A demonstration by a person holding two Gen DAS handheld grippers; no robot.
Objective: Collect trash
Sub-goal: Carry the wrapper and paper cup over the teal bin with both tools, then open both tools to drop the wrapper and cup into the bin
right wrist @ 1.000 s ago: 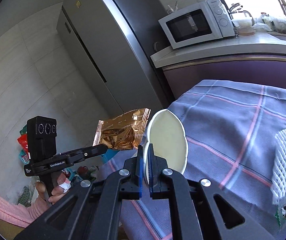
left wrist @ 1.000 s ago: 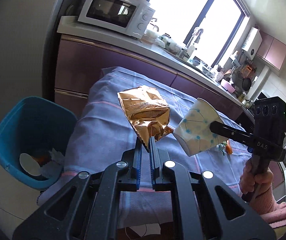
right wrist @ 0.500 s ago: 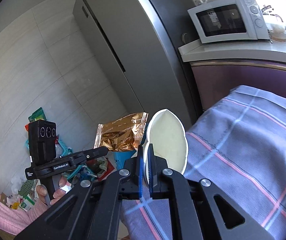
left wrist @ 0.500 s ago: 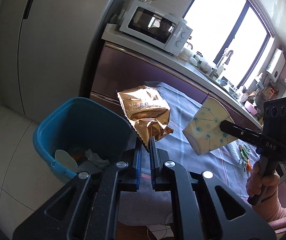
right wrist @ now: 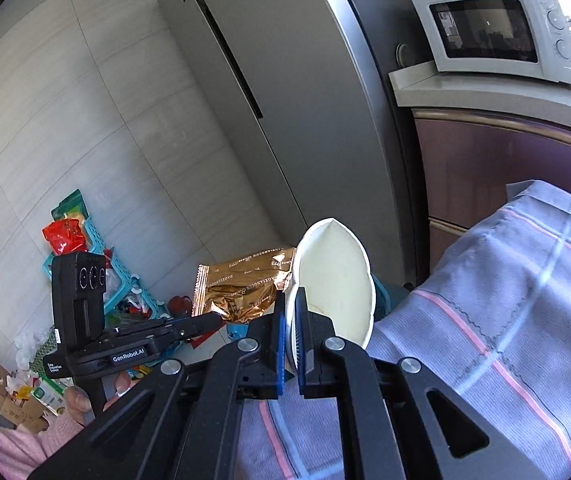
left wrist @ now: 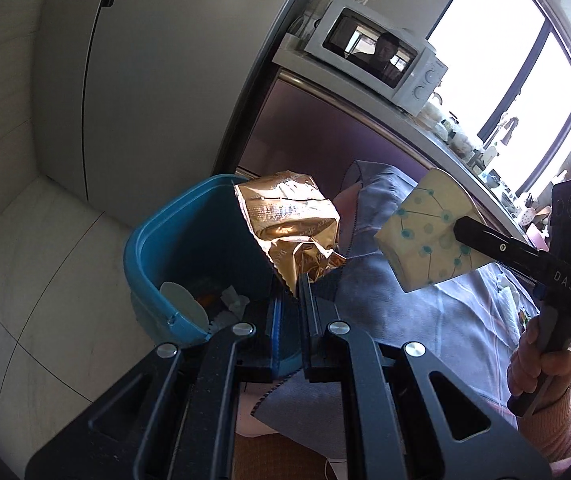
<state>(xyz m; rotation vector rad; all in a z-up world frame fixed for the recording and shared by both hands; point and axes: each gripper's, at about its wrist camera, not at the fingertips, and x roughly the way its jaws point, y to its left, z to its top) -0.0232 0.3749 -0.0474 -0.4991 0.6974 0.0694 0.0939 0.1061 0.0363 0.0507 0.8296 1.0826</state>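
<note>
My left gripper is shut on a corner of a crinkled gold foil wrapper, held above the right rim of a blue trash bin. In the bin lie a pale disc and crumpled paper. My right gripper is shut on the squashed rim of a white paper cup. From the left wrist view the paper cup shows teal dots and hangs to the right of the wrapper, over the cloth-covered table. The right wrist view shows the gold wrapper left of the cup, pinched by the left gripper.
A tall grey fridge stands behind the bin. A white microwave sits on the counter above purple cabinets. Snack bags and a teal basket lie heaped on the floor by the tiled wall. A hand in a pink sleeve holds the right gripper's handle.
Both grippers have swung left, off the table toward the bin, keeping their hold on the wrapper and cup. The bin now sits directly under the wrapper, and the fridge fills more of the view.
</note>
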